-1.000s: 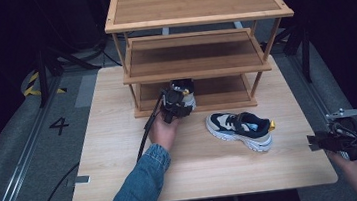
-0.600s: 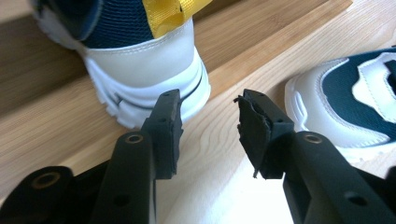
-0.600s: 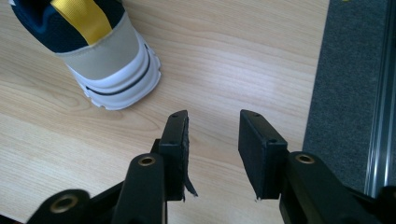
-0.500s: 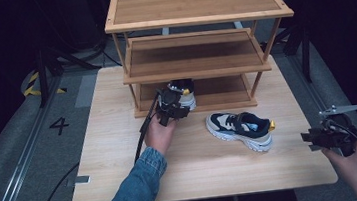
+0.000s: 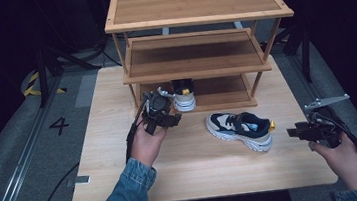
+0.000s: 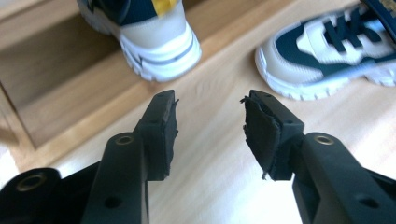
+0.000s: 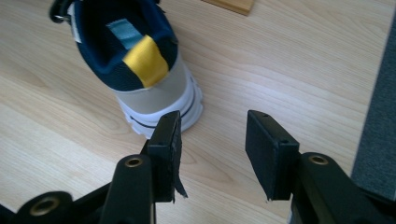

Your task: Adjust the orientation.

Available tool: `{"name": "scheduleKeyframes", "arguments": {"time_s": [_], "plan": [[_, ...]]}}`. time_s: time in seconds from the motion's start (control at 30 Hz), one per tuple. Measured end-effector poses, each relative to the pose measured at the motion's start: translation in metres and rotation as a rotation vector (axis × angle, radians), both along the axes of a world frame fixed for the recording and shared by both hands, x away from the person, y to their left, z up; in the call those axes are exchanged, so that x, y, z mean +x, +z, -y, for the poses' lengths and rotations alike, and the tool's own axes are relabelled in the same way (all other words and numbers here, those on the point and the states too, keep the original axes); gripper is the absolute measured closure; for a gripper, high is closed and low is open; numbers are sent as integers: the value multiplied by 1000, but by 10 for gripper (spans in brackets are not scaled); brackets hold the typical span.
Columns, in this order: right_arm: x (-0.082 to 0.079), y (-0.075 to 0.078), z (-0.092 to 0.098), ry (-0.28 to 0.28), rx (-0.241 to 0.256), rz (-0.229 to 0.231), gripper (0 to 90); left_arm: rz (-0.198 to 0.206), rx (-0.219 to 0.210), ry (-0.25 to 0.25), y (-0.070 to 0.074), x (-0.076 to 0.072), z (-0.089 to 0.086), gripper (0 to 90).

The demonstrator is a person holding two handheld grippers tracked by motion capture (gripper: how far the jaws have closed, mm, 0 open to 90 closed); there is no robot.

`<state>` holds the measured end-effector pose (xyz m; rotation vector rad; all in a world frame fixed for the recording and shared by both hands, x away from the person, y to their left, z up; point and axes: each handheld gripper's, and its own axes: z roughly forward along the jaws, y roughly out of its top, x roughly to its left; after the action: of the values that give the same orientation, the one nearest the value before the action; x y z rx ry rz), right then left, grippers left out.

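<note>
Right gripper (image 5: pixel 296 132): jaws apart, empty; loose sneaker (image 5: pixel 240 130) at its nine o'clock, heel nearest, long axis toward the rack (image 5: pixel 198 18).

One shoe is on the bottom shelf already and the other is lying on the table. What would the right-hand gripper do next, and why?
Probably ease forward so its open jaws straddle the heel of the shoe on the table. The right gripper is empty and already points at that heel, just short of it. The left gripper is open too, just in front of the shelved shoe.
</note>
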<state>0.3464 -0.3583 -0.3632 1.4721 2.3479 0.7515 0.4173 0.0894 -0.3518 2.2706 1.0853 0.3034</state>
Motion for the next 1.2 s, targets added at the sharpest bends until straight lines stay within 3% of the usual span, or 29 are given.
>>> {"name": "scheduleKeyframes", "arguments": {"time_s": [0.23, 0.33, 0.5, 0.63, 0.77, 0.9, 1.07, 1.2], "plan": [[7, 6, -13, 52, 7, -31, 537, -64, 59, 3, 4, -8, -17, 482], [7, 11, -22, 90, 11, -27, 532, -91, 53, 13, 6, -10, -29, 483], [13, 9, -30, 121, 10, -65, 517, -135, 88, 32, 5, -12, -41, 467], [18, 7, -34, 132, 20, -66, 528, -161, 106, 49, 2, -13, -47, 452], [22, 7, -39, 140, 19, -40, 581, -174, 123, 67, -2, -15, -52, 448], [28, 5, -44, 140, 15, -47, 637, -176, 138, 77, -3, -18, -56, 452], [30, 6, -45, 141, -7, -56, 827, -180, 134, 91, -4, -20, -61, 454], [28, 8, -50, 164, -28, -60, 850, -186, 136, 86, -5, -19, -61, 455]]}}
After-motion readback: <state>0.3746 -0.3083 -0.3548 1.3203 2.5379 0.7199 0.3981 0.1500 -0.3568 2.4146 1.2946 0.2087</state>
